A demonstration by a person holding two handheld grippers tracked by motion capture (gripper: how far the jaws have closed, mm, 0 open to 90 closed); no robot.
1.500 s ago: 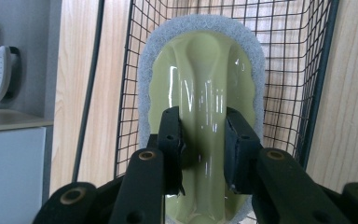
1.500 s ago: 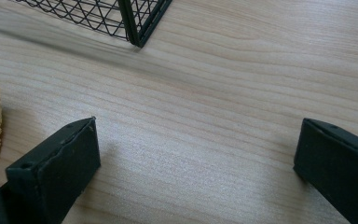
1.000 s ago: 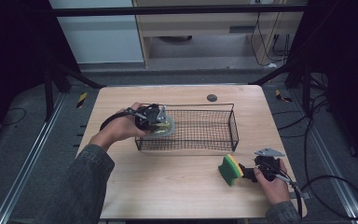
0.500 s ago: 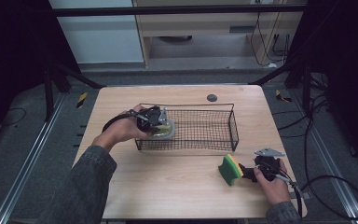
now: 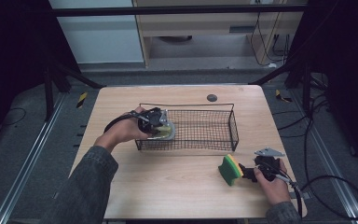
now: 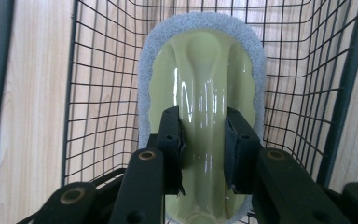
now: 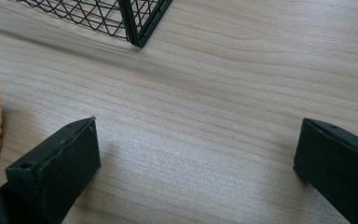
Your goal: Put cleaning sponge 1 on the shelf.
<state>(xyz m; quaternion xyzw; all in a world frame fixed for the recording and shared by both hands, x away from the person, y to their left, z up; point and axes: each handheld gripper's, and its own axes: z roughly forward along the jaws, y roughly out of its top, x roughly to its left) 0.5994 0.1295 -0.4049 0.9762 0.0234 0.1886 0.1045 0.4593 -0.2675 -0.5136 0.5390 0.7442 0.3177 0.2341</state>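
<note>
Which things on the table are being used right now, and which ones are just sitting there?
Being used:
- pale green plastic scrubber with a grey pad rim, clamped in the left gripper
- black wire basket around it
- green and yellow sponge, beside the open right gripper, not held

Just lying about:
- small dark round disc on the wooden table, behind the basket

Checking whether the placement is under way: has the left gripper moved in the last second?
Yes. The left gripper, holding the scrubber, shifted slightly toward the person, against the wire basket.
</note>
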